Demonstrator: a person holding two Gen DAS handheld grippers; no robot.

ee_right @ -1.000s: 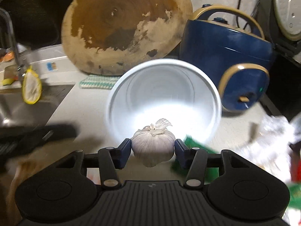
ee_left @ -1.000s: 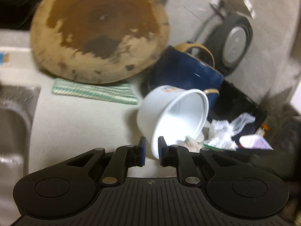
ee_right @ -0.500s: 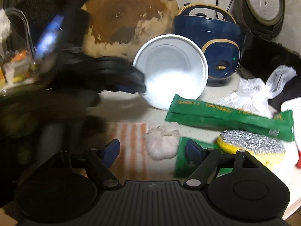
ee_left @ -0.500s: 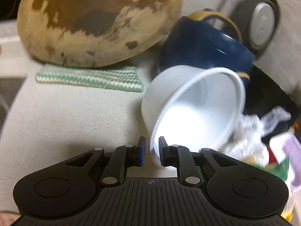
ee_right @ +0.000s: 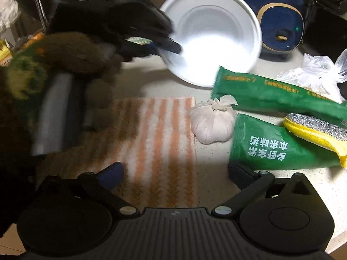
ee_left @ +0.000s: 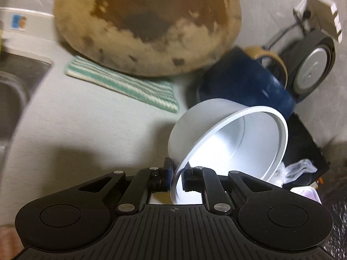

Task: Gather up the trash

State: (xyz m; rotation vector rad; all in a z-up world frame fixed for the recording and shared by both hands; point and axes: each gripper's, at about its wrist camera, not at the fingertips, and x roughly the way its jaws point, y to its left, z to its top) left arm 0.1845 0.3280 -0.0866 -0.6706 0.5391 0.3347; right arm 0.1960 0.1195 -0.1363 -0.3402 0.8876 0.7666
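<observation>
A white plastic bowl hangs tilted on its side above the counter. My left gripper pinches its near rim, jaws closing tight on it. The right wrist view shows the same bowl empty, with the left gripper at its left edge. My right gripper is opening wide over the counter, nothing between its fingers. A garlic bulb lies loose just beyond them. Two green snack wrappers lie right of the garlic, beside a crumpled clear plastic bag.
An orange striped cloth lies under the right gripper. A yellow scouring sponge rests on the wrappers. Behind stand a blue rice cooker, a round wooden board and a green striped cloth. A sink lies left. A sleeve fills the left.
My right gripper let go of the garlic, which now lies on the counter, and its jaws spread wide. The left gripper kept the bowl and shifted with it.
</observation>
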